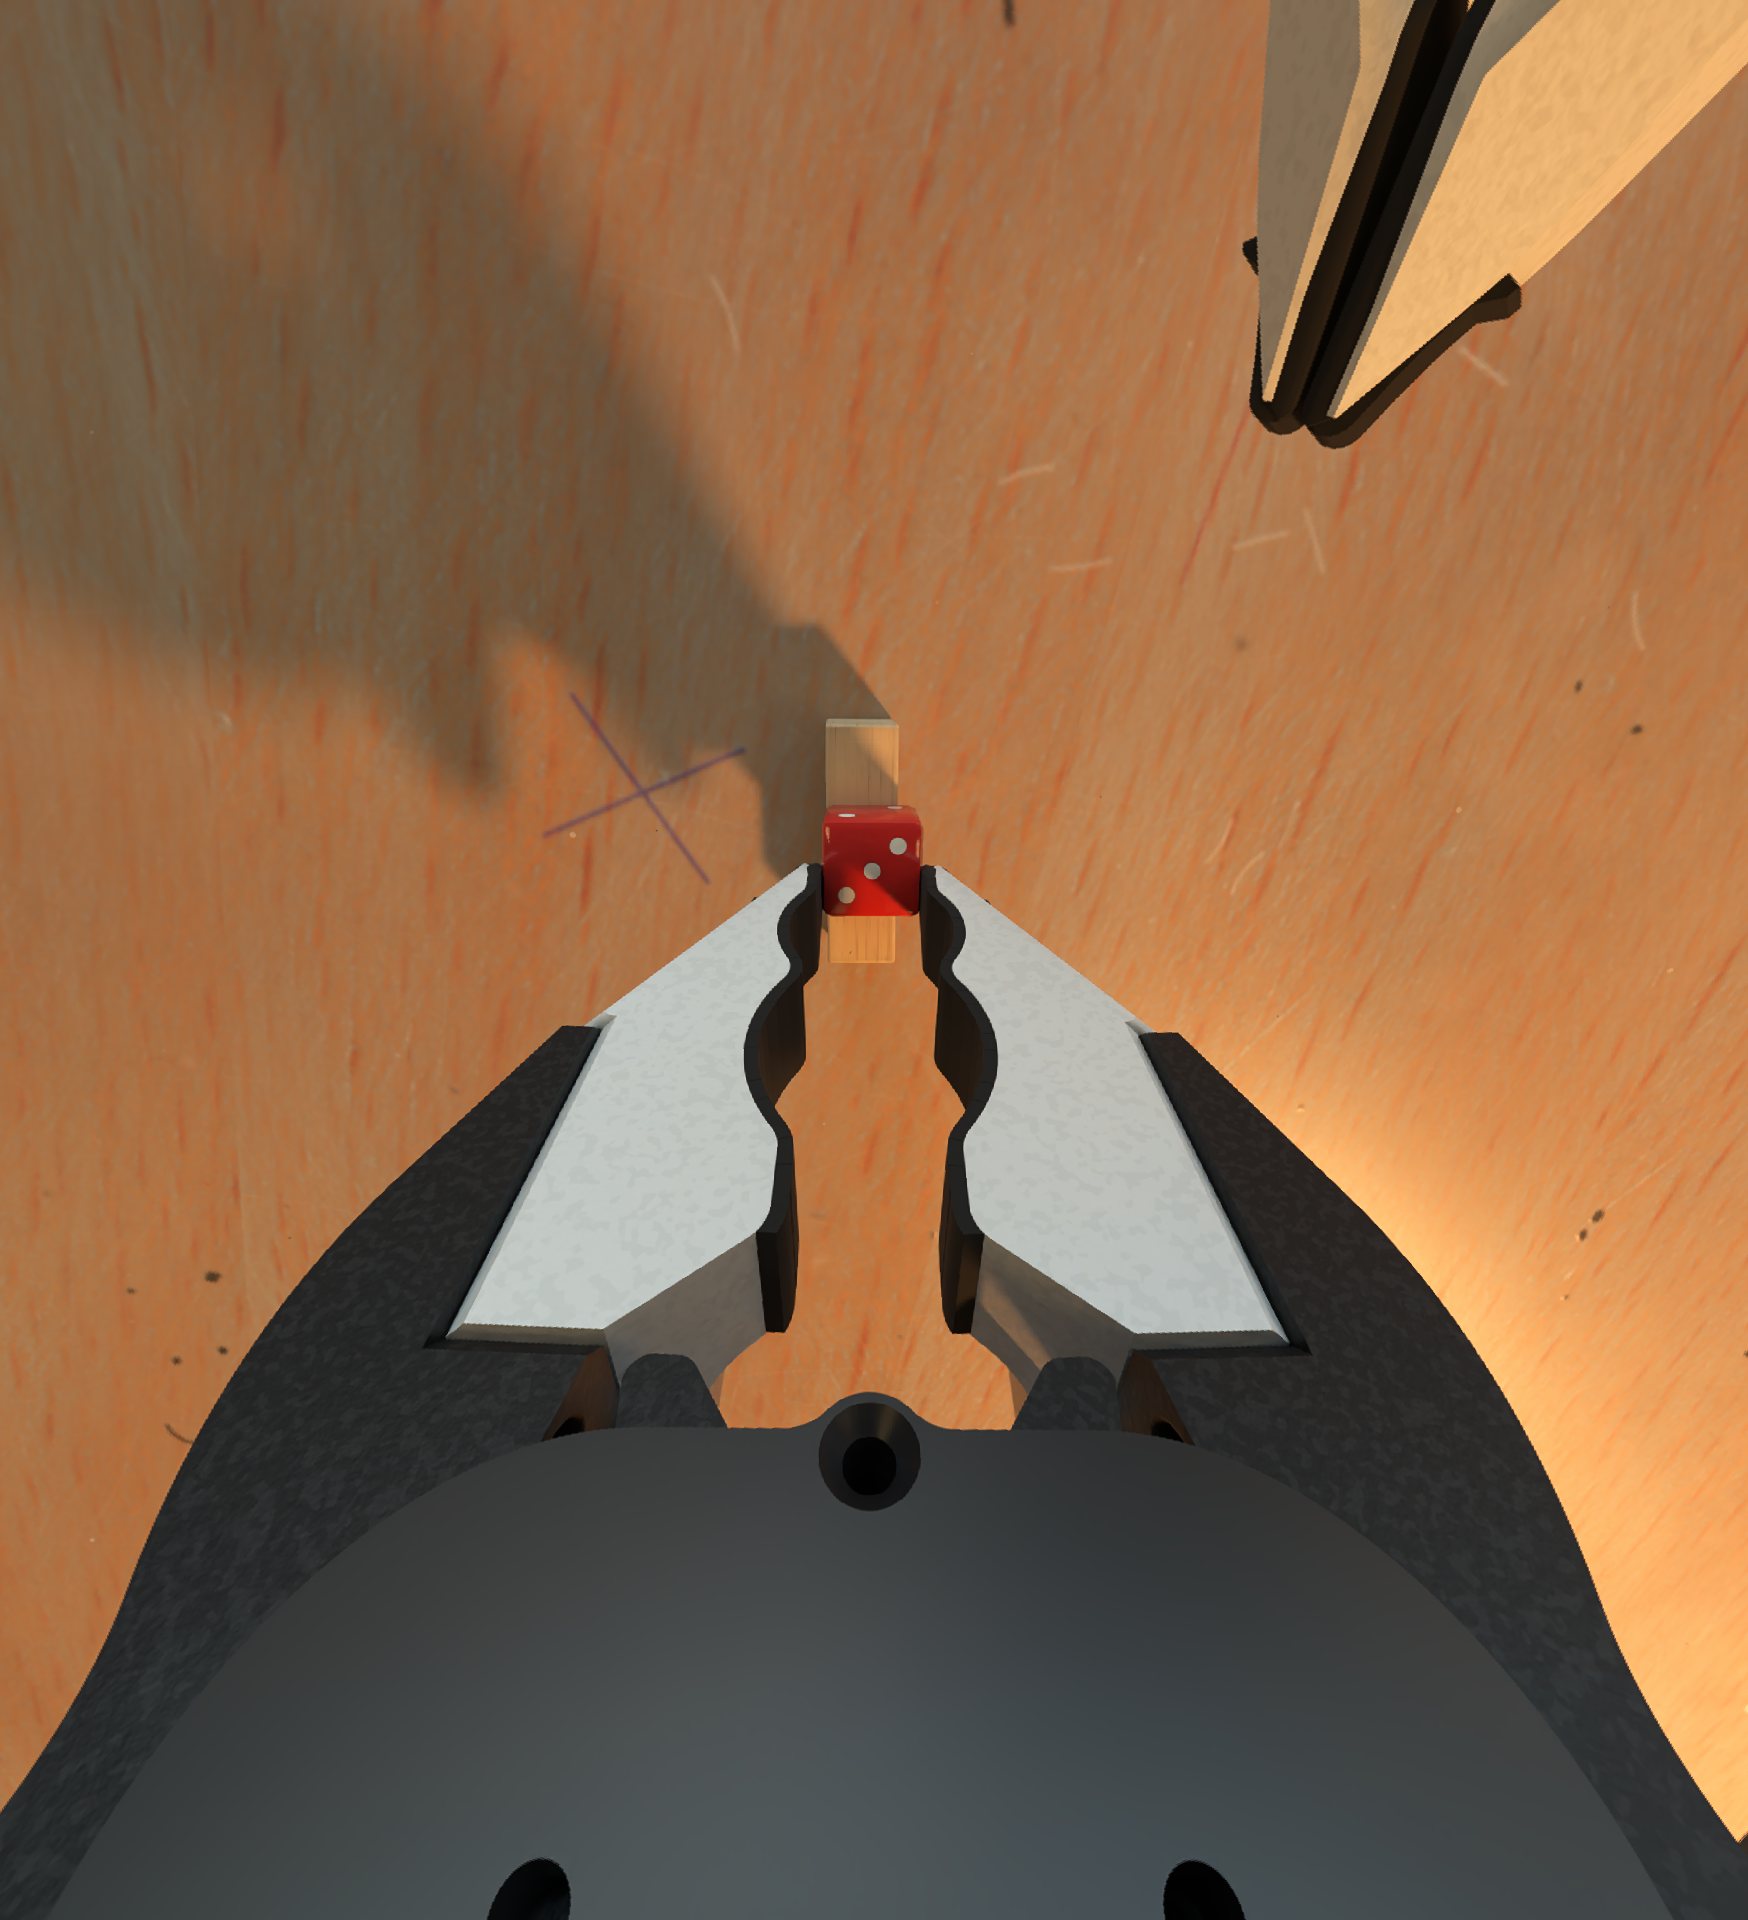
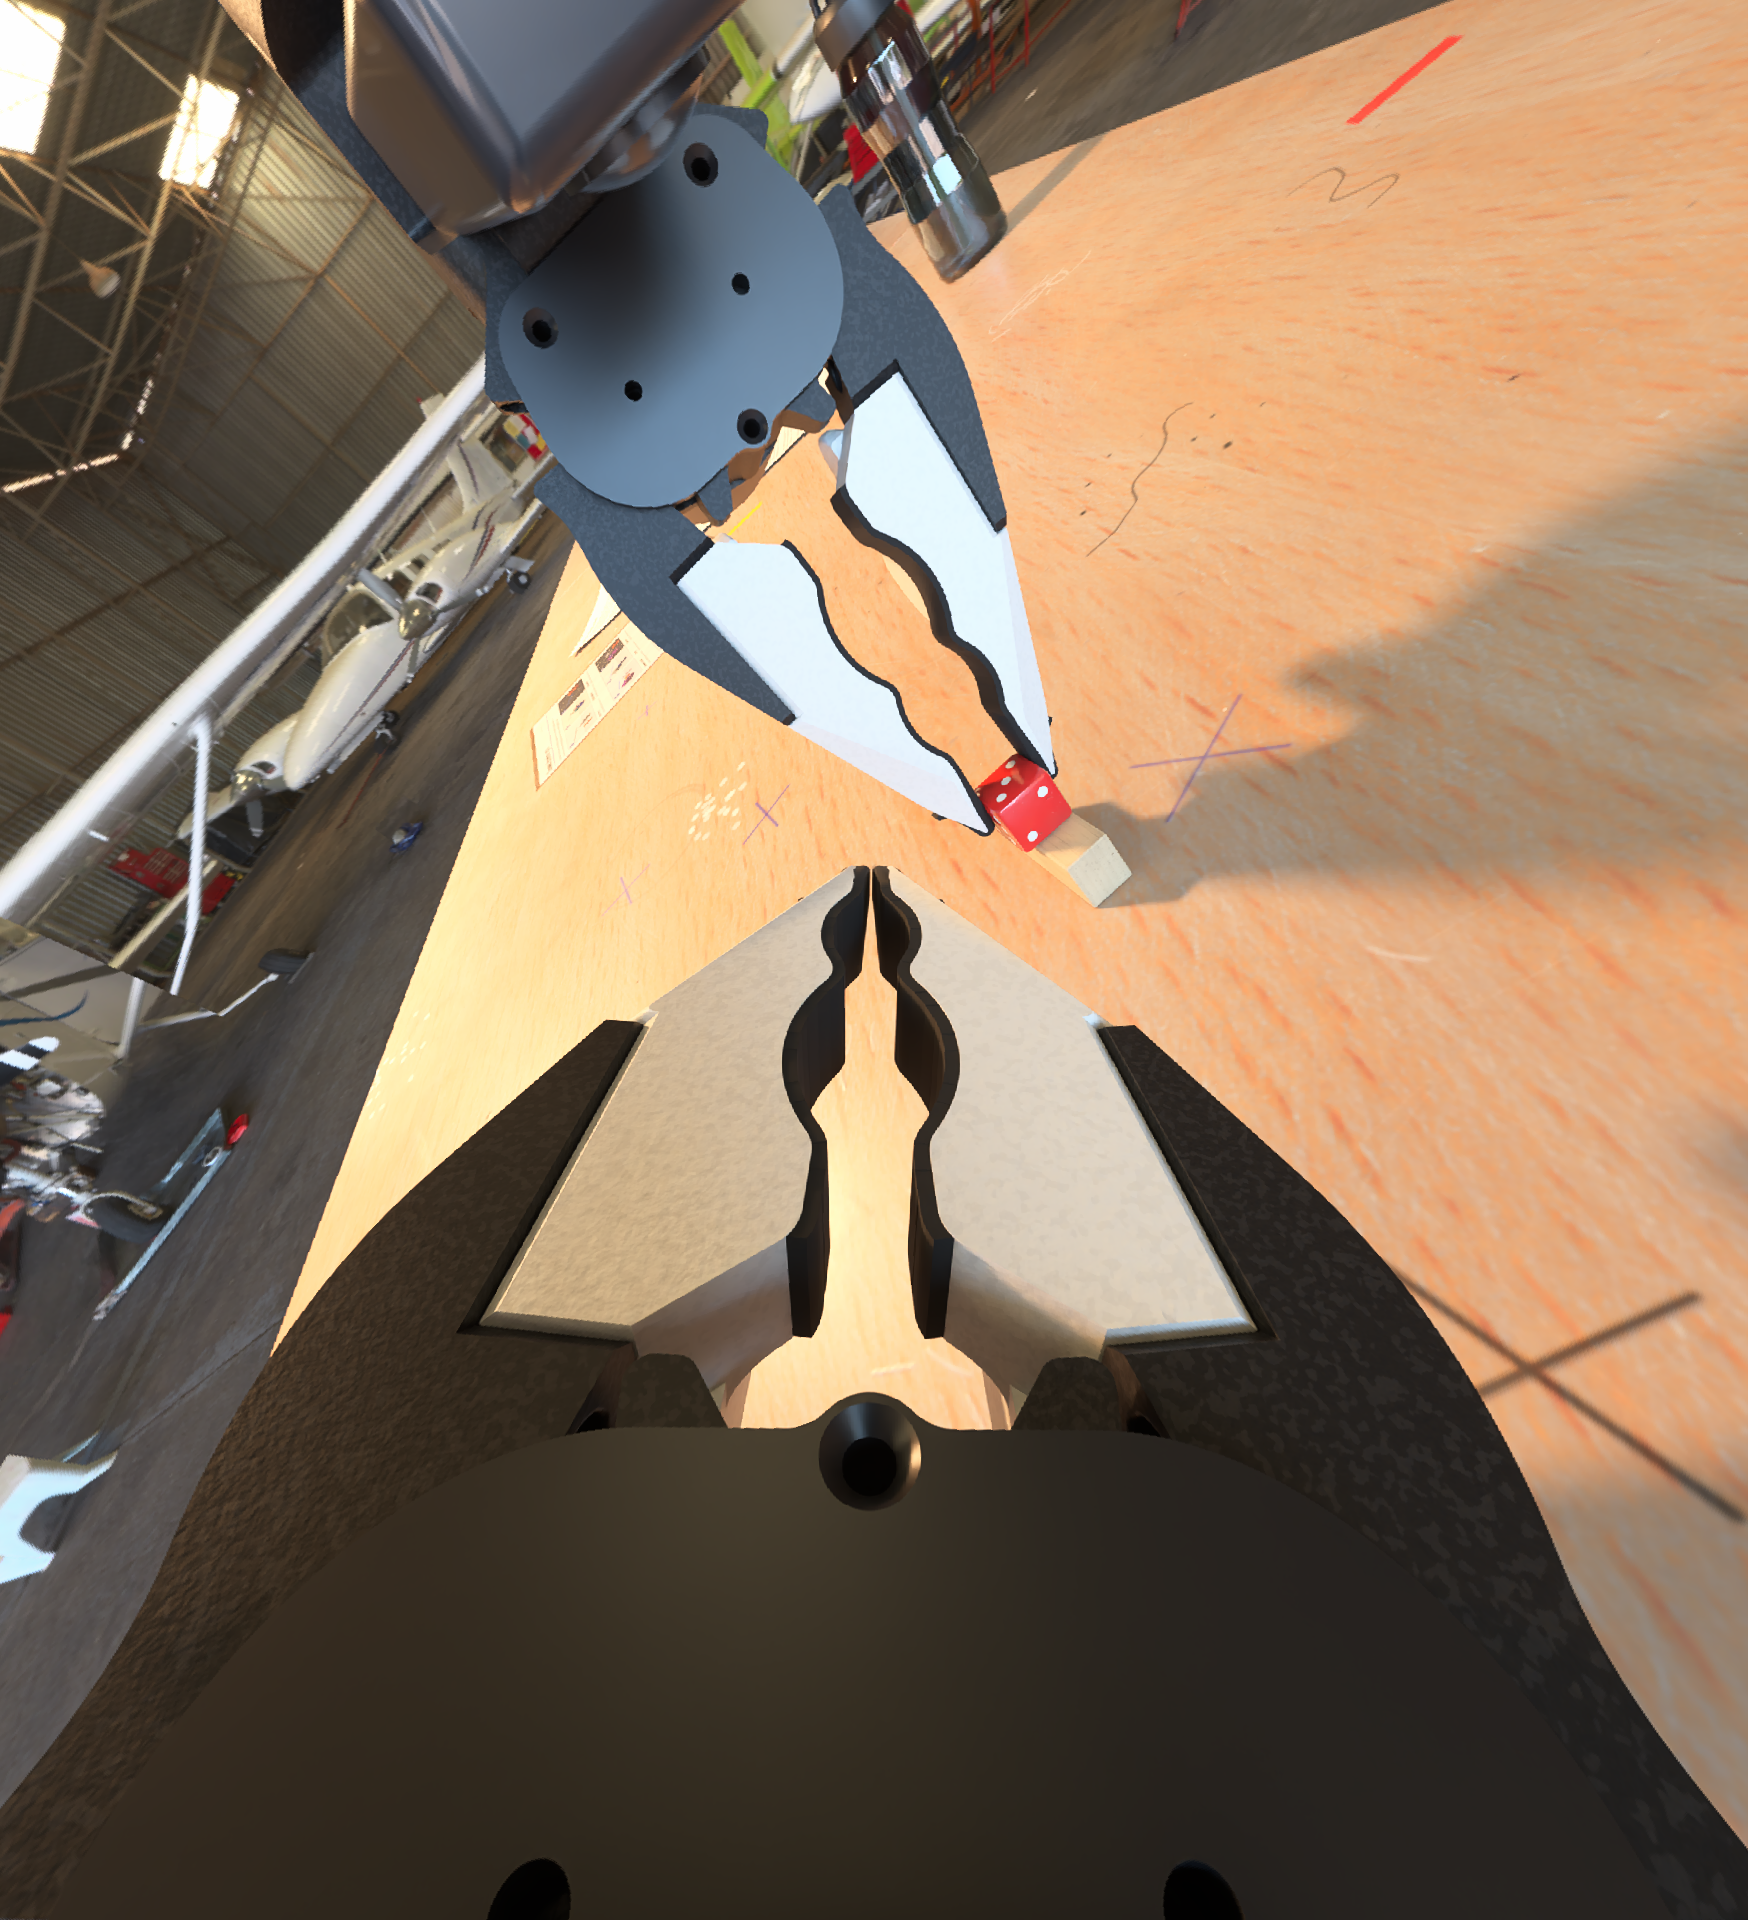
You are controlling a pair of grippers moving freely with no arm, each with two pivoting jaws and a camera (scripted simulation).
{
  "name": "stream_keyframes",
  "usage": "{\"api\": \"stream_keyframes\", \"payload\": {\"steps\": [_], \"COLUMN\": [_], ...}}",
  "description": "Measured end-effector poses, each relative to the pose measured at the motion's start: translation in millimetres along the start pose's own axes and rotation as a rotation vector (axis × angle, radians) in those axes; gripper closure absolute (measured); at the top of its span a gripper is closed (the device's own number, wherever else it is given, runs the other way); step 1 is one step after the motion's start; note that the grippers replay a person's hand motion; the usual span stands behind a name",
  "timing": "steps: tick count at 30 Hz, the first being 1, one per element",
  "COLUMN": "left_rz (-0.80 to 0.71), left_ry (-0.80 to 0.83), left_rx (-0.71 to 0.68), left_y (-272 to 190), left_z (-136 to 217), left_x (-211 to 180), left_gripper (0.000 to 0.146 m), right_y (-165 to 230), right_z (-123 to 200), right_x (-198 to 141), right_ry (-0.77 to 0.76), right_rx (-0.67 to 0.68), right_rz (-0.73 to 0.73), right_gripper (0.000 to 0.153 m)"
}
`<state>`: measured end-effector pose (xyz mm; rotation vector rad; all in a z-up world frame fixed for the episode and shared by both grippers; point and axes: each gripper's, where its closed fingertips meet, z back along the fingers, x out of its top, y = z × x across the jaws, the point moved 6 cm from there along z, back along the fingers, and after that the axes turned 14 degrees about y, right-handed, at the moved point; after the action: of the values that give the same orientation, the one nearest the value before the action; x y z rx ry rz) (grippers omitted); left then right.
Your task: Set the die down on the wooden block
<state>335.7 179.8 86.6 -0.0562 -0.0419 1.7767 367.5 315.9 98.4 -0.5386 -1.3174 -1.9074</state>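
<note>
Tabletop [image 1: 330, 1039] clear around block [image 1: 861, 756]; left tool [image 1: 871, 883] pinches die [image 1: 871, 862].

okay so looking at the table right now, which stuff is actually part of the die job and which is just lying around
Part of the job:
- red die, held in the left tongs
- wooden block under it

Just lying about:
- dark bottle at the far end of the table
- printed sheet near the table's edge
- right tongs, shut and idle

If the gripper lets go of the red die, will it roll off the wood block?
Probably not: the red die has flat faces and sits over the wooden block. The block looks barely wider than the die, so a nudge from the left hand-held gripper might tip it off.
</note>
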Motion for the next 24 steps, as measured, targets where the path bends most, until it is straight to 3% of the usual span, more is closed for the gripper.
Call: {"api": "stream_keyframes", "payload": {"steps": [24], "left_rz": [-0.065], "left_ry": [-0.008], "left_rx": [0.037], "left_y": [1.2], "left_z": [16.9], "left_x": [-8.7], "left_gripper": [0.126], "right_y": [1.1], "right_z": [-3.1], "right_x": [-2.5], "right_ry": [0.023], "right_rx": [0.019], "right_rz": [0.007], "right_gripper": [0.153]}}
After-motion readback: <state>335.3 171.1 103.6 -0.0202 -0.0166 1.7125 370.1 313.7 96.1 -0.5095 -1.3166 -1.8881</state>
